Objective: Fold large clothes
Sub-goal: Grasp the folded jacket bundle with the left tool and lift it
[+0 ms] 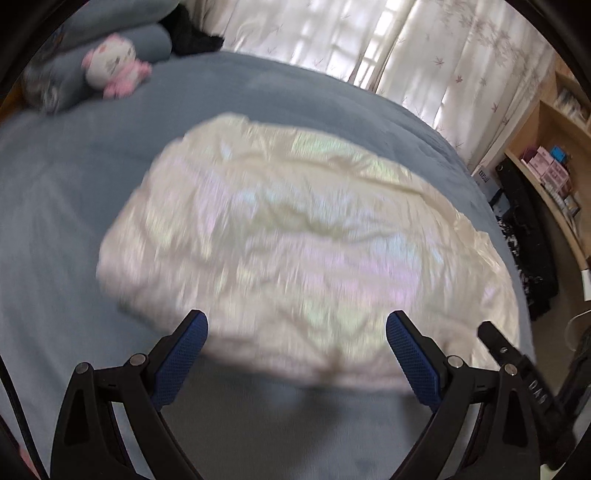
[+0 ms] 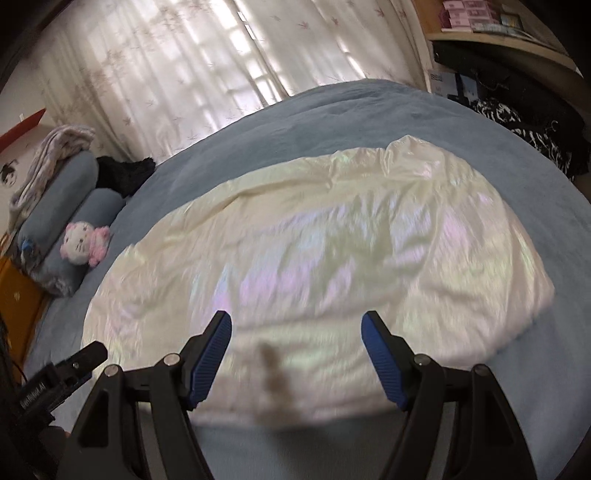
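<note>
A cream, faintly iridescent garment (image 1: pixel 306 243) (image 2: pixel 317 254) lies crumpled in a broad heap on the blue-grey bedspread (image 1: pixel 66 206) (image 2: pixel 369 110). The left gripper (image 1: pixel 295 332) and right gripper (image 2: pixel 296 332) hang over its near edge, jaws spread wide, grasping nothing. A pink-and-white plush cat (image 1: pixel 110 64) (image 2: pixel 85 242) leans on bolster pillows (image 2: pixel 62 199).

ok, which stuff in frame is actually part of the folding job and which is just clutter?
Part of the job:
- cream garment, spread on the blue bed
- left gripper, open, holding nothing
- right gripper, open, holding nothing

Just lying about:
- plush cat toy
- blue bolster pillows
- striped blanket on the pillows
- dark clothes by the curtain
- shelf boxes
</note>
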`<state>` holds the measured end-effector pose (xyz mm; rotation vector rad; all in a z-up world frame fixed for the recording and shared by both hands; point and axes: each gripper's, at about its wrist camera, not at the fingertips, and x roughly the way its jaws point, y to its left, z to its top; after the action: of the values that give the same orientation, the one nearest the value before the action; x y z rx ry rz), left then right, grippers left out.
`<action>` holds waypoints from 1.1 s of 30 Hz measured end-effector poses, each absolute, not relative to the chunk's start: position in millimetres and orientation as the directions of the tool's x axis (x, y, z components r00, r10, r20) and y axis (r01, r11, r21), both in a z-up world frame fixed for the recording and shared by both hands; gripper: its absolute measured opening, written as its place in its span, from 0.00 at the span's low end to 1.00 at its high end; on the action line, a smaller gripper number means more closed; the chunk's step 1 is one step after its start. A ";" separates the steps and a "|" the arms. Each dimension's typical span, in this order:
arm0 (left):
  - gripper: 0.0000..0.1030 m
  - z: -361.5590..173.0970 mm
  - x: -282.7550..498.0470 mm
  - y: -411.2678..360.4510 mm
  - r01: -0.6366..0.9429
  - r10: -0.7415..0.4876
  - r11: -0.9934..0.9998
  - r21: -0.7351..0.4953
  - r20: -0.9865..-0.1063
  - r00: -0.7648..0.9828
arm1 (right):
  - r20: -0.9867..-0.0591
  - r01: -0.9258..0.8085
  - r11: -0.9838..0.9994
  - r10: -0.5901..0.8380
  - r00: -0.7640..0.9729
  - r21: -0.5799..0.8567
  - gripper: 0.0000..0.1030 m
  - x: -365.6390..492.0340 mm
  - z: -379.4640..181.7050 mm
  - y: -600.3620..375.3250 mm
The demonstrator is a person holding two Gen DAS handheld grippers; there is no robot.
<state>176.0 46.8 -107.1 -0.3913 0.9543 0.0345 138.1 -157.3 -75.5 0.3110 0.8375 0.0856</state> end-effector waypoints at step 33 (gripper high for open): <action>0.94 -203.1 201.0 110.6 -0.242 -0.362 0.704 -0.667 -0.631 0.686 | -0.729 -0.097 0.958 0.268 0.630 0.269 0.71 113.7 -103.3 -111.7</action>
<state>201.0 110.6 -203.1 -0.8109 0.8355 -0.0762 113.7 -111.7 -103.3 0.2120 0.8652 0.2107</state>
